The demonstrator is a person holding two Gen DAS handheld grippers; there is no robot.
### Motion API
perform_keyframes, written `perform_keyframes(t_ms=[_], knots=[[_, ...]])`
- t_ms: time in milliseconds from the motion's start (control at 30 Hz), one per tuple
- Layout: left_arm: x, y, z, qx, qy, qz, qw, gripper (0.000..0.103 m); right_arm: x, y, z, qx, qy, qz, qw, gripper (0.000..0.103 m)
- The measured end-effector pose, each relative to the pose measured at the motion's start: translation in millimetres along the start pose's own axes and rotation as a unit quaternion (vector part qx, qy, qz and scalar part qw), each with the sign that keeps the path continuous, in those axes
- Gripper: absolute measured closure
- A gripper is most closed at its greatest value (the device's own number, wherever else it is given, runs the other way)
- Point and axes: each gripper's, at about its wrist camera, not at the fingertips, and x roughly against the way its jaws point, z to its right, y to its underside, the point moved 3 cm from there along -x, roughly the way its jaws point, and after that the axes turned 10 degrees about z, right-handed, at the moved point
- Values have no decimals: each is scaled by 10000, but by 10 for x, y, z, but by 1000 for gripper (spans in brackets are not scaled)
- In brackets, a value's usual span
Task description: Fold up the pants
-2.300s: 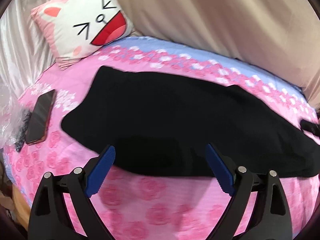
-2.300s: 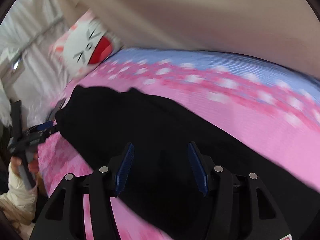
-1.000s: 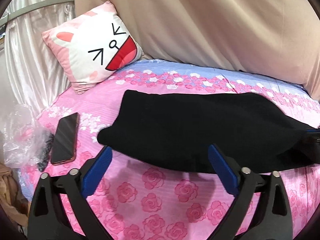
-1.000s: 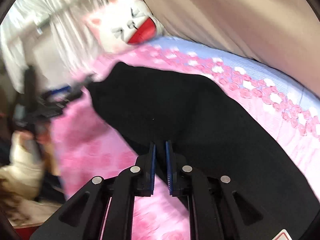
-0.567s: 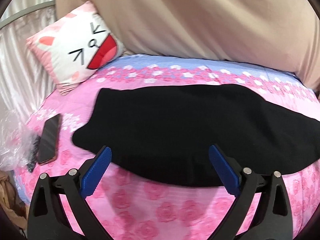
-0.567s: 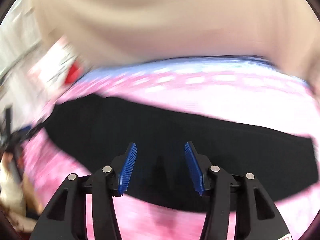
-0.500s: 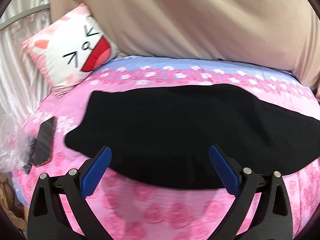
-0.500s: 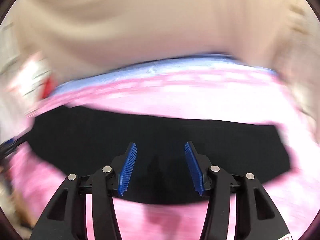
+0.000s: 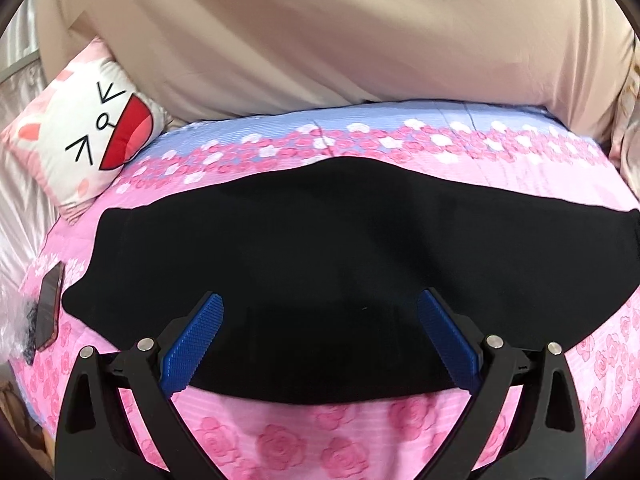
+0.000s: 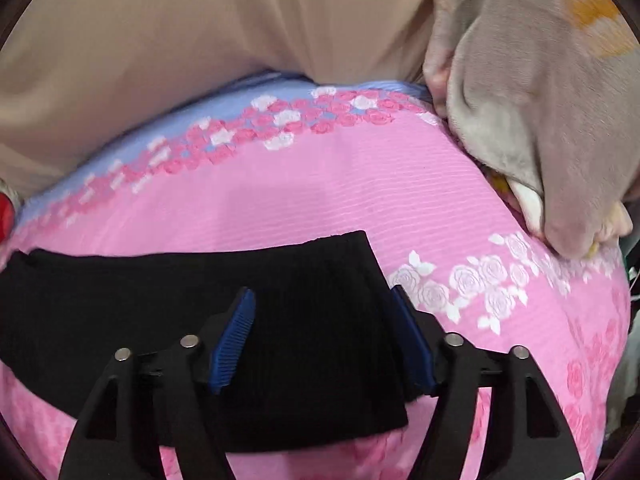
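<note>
Black pants [image 9: 320, 248] lay flat on a bed with a pink rose-print bedspread [image 9: 280, 444], their long axis running left to right across both views. The right claw [image 10: 324, 340] hung over the pants' squared right end, its jaws opening, cloth below but nothing pinched. The left claw [image 9: 320, 340] stood wide, empty, over the near edge around the middle. The right end lay nearest the right claw, judged the likely grasp for folding leftward.

Pants [image 9: 340, 248] matt black knit cloth; bedsheet [image 9: 400, 432] printed woven cloth; curtain [image 9: 16, 216] glossy satin.
</note>
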Motion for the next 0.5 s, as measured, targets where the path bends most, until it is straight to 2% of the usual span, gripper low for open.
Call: perform_keyframes(t_ms=[33,67,100,167,233,300,333,367,400,433,467,500], knots=[[-33,-8,43,-29,10,-27,10000,7,-85,22,-6,7,-91,-114,9999,64],[-53,-17,73,-46,6,-44,10000,7,-134,29,-12,-12,-179,-211,9996,85],[-86,-31,102,-72,-24,-66,9999,7,-119,3,-48,-32,-291,-177,9994,94],[-128,-55,128,-99,-87,-64,9999,7,115,-150,-117,130,-220,186,9995,96],[-168,-64,129,-94,-123,-63,9999,7,332,-337,-3,-92,-276,649,9975,96],[-226,-53,121,-78,-183,-78,9998,7,250,-373,204,-308,-118,535,9980,96],[-251,-41,106,-58,-211,-76,9997,7,58,-270,288,-297,53,199,9993,93],[-283,-23,91,-26,-241,-88,9997,7,-101,-159,324,-264,110,-107,9995,81],[-322,2,68,9,-294,-129,9995,7,-229,-15,335,-271,100,-282,9992,78],[-359,32,37,38,-350,-190,9992,7,-137,7,331,-318,159,-8,9994,73],[-392,63,-9,75,-403,-261,9988,7,-61,6,307,-334,242,56,9991,72],[-406,79,-38,92,-424,-296,9986,7,92,-17,256,-321,475,264,9980,71]])
